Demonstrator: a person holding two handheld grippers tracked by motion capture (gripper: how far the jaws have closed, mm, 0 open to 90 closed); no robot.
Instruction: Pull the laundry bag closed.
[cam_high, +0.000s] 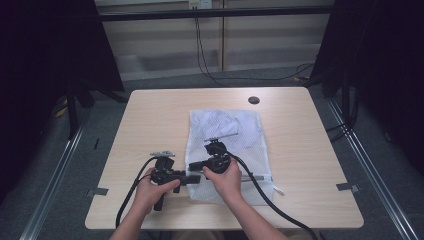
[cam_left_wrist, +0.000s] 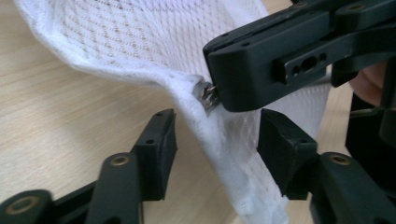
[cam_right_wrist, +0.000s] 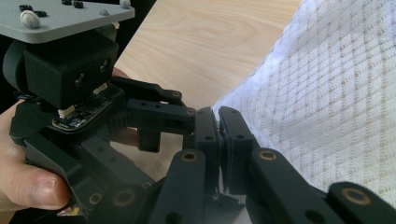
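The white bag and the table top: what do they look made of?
The white bag looks like soft synthetic mesh: an open diamond weave lets the wood show through, and a small metal zipper pull sits at its edge. The table top looks like pale wood-grain laminate, matte, though it might be veneer.

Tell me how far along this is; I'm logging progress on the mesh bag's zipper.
Done: the white mesh bag lies flat on the table, and the right gripper is clamped on the metal zipper pull at the bag's corner. In hand: the left gripper straddles the bag's edge, jaws open. Left: closing it to brace the bag, then sliding the zipper; whether it has moved yet can't be told.
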